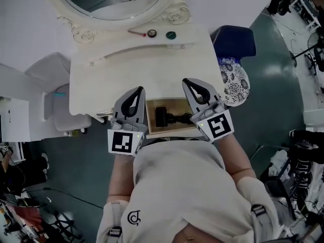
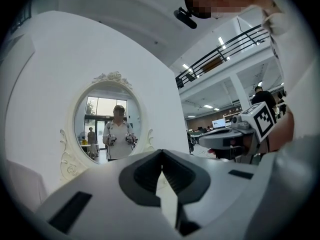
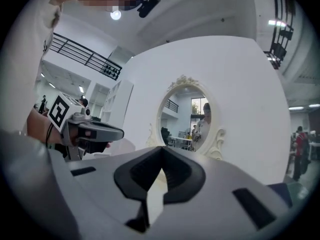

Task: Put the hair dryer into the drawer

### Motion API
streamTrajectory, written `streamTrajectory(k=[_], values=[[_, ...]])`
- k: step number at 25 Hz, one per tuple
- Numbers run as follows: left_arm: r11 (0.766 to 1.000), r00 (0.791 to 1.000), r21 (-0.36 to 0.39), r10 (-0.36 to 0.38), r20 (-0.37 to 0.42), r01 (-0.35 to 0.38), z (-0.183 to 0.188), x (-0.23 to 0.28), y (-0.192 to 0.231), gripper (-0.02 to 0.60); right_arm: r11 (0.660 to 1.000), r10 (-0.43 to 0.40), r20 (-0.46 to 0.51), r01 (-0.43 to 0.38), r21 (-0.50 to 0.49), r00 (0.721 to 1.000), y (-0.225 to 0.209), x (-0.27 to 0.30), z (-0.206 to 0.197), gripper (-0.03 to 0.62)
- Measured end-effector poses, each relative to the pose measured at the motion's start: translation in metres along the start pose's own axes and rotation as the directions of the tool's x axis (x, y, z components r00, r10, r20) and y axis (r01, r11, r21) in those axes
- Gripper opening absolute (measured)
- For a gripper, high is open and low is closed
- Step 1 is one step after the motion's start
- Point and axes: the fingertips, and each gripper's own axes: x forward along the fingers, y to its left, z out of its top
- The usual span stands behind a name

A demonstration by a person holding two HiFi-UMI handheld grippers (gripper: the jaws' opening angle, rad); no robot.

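The black hair dryer [image 1: 164, 116] lies inside the open wooden drawer [image 1: 150, 119] under the white vanity table [image 1: 101, 80]. My left gripper [image 1: 137, 90] is held up left of the drawer, shut and empty. Right of the drawer my right gripper [image 1: 188, 82] is also raised, shut with nothing in it. In the left gripper view the jaw tips [image 2: 161, 153] meet in front of the oval mirror [image 2: 107, 119], and the right gripper [image 2: 235, 138] shows alongside. The right gripper view has its closed tips [image 3: 162, 151] facing the mirror [image 3: 187, 116], with the left gripper [image 3: 90, 131] beside.
A red stick [image 1: 135, 33] and two small round jars [image 1: 152, 33] [image 1: 171, 35] sit at the back of the tabletop. A blue chair [image 1: 235, 40] with a patterned cushion [image 1: 234, 82] stands to the right. A pale seat [image 1: 55, 103] is on the left.
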Motion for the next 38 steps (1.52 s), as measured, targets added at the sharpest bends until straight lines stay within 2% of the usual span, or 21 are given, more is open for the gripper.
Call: streamTrajectory(k=[3,9,12,19,32,38], values=[[1.0,1.0,0.003,0.014,0.021,-0.014,0.008,0.002,0.002,0.012,0.999,-0.046,0.015,0.046,0.009,0.999,-0.012,-0.01,0.005,0.005],[1.0,1.0,-0.008,0.007,0.028,-0.007,0.019,0.003,-0.003,0.012,0.998,-0.065,0.012,0.066,-0.004,0.998,-0.017,-0.02,0.007,0.005],[1.0,1.0,-0.006,0.014,0.013,-0.014,0.02,0.001,-0.002,0.012,0.998,-0.055,0.0,0.055,-0.018,0.999,-0.014,-0.021,0.005,0.005],[1.0,1.0,0.004,0.014,-0.023,-0.014,0.015,-0.004,-0.016,0.011,0.999,-0.031,-0.003,0.031,0.029,1.0,-0.008,-0.027,0.002,0.005],[0.998,0.998,0.026,0.057,-0.005,-0.057,0.031,-0.011,-0.017,0.011,1.0,0.011,-0.007,-0.011,-0.007,1.0,0.001,-0.031,0.004,0.005],[0.998,0.998,0.034,0.059,-0.015,-0.058,0.024,-0.015,-0.021,0.011,1.0,0.001,-0.012,-0.001,-0.002,1.0,0.003,-0.034,-0.002,0.005]])
